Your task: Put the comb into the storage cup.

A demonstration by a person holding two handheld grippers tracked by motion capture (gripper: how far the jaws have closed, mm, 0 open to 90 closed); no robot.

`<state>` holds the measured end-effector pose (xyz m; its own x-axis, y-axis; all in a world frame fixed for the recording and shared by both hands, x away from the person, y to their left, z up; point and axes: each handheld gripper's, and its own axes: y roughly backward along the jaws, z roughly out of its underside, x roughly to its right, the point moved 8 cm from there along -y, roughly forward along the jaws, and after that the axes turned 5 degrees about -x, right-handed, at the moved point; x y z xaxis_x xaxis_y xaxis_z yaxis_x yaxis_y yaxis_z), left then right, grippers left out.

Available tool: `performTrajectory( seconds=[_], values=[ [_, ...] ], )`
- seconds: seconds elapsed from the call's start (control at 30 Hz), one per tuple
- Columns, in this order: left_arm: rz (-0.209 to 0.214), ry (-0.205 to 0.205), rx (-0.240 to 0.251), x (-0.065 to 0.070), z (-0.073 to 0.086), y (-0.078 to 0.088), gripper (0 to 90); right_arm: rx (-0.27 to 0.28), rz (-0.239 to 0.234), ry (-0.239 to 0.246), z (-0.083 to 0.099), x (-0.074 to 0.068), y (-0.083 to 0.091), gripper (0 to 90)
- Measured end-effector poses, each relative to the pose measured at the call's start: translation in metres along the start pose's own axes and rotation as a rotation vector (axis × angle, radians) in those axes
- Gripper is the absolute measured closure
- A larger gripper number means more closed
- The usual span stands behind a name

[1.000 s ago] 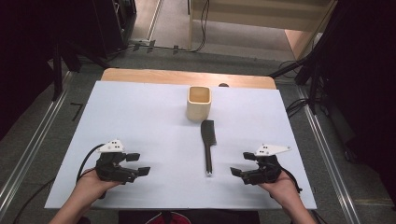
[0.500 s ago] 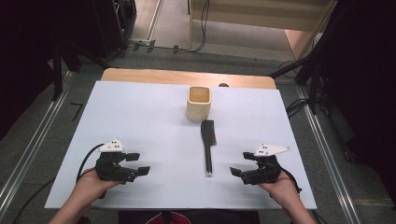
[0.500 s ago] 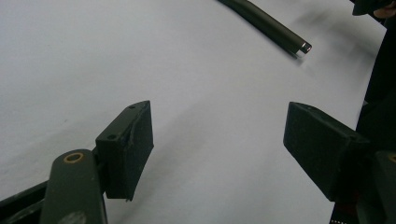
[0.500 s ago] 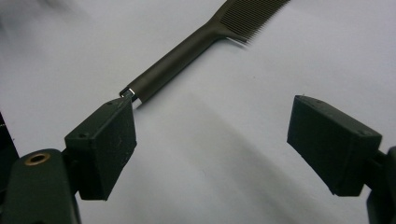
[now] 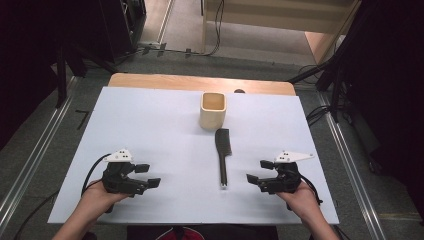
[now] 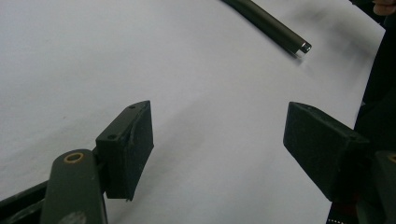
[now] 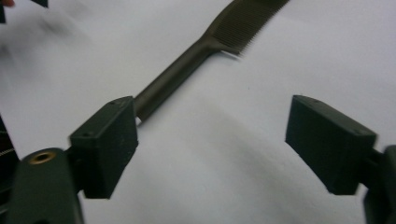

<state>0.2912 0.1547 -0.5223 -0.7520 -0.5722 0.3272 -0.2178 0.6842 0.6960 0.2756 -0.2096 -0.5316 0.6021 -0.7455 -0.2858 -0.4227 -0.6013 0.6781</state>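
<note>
**Two grippers wait on either side of a black comb**

High view: a black comb (image 5: 222, 156) lies flat on the white table sheet (image 5: 150, 125) just below the middle of the frame, its toothed end pointing up toward a beige square cup (image 5: 213, 110) and its handle end pointing down. The cup stands upright just above the comb, apart from it. The left gripper (image 5: 148, 175) sits at the lower left, held in a hand, its jaws apart with nothing between them. The right gripper (image 5: 259, 171) sits at the lower right, near the comb's handle end but not touching it; its jaws have just been closing a little, yet they stand wide apart and hold nothing.

Left gripper view: the two black jaws rise from the bottom edge, well apart over bare white sheet. The comb's handle end (image 6: 275, 25) shows at the top right.

Right gripper view: the jaws stand wide apart, with white sheet between them. The comb (image 7: 205, 42) runs slantwise from the top centre down to behind the left-hand jaw; whether it touches that jaw I cannot tell.
</note>
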Motion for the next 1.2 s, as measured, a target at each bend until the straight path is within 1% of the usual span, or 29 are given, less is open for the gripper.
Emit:
performTrajectory(
  seconds=[0.07,0.1,0.2,0.3,0.33,0.43,0.5,0.57,0.7,0.8,1.03,1.1,1.2],
  values=[
    [-0.001,-0.001,0.001,0.0,0.0,0.0,25.1,0.004,-0.002,-0.005,-0.001,0.0,0.001,19.6],
    [-0.002,-0.001,0.002,0.0,0.0,0.0,25.1,0.016,-0.003,-0.013,-0.003,0.0,0.002,19.6],
    [-0.003,-0.001,0.004,-0.001,0.0,0.0,25.1,0.029,0.003,0.006,-0.008,0.0,0.003,19.6],
    [-0.007,0.0,0.002,-0.002,0.0,0.0,25.1,0.032,-0.01,0.011,-0.011,-0.002,0.001,19.6],
    [-0.007,0.002,0.002,-0.002,0.0,0.0,25.1,0.036,-0.012,0.023,-0.014,-0.004,0.0,19.5],
    [-0.01,0.002,0.004,-0.002,0.0,0.0,25.1,0.04,-0.026,0.019,-0.018,-0.006,-0.001,19.5],
    [-0.01,0.002,0.004,-0.002,0.0,0.0,25.1,0.046,-0.027,0.033,-0.023,-0.007,-0.001,19.5],
    [-0.011,0.001,0.004,-0.003,0.0,0.0,25.1,0.046,-0.034,0.047,-0.027,-0.01,-0.003,19.5],
    [-0.015,-0.008,0.002,-0.003,0.0,0.0,25.1,0.043,-0.049,0.056,-0.033,-0.016,-0.008,19.5],
    [-0.015,-0.005,0.002,-0.003,0.0,0.0,25.1,0.047,-0.056,0.063,-0.039,-0.019,-0.012,19.5],
    [-0.014,-0.002,0.005,-0.003,0.0,0.0,25.1,0.048,-0.065,0.08,-0.05,-0.025,-0.021,19.5],
    [-0.011,-0.002,0.008,-0.003,0.0,0.0,25.1,0.046,-0.064,0.095,-0.052,-0.027,-0.023,19.6],
    [-0.012,-0.004,0.007,-0.003,0.0,0.0,25.1,0.043,-0.066,0.092,-0.055,-0.03,-0.027,19.5]
  ],
)
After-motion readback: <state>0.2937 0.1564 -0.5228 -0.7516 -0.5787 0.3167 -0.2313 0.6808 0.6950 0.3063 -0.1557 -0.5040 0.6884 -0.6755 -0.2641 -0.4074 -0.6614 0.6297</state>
